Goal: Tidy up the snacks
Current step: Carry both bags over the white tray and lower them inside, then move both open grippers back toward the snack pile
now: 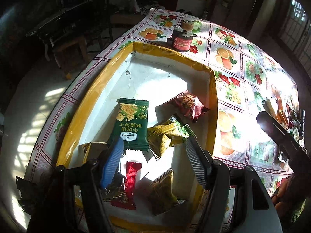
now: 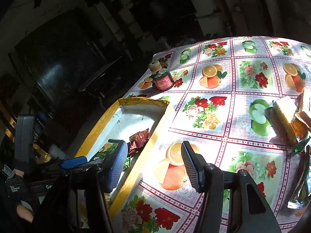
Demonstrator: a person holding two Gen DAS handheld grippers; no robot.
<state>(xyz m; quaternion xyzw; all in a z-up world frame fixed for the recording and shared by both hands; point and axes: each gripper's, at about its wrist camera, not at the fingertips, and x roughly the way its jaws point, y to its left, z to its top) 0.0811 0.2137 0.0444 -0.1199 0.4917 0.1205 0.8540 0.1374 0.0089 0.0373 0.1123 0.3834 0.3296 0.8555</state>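
While we are hovering, left gripper gaping empty | green cracker packet lying lengthwise toward box's far wall | right gripper gaping empty.

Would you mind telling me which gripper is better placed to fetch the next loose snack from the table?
Right. The right gripper is open over the tablecloth, nearer the loose snacks; the left gripper is open above the box.

Snack packets lie in the box on the table.
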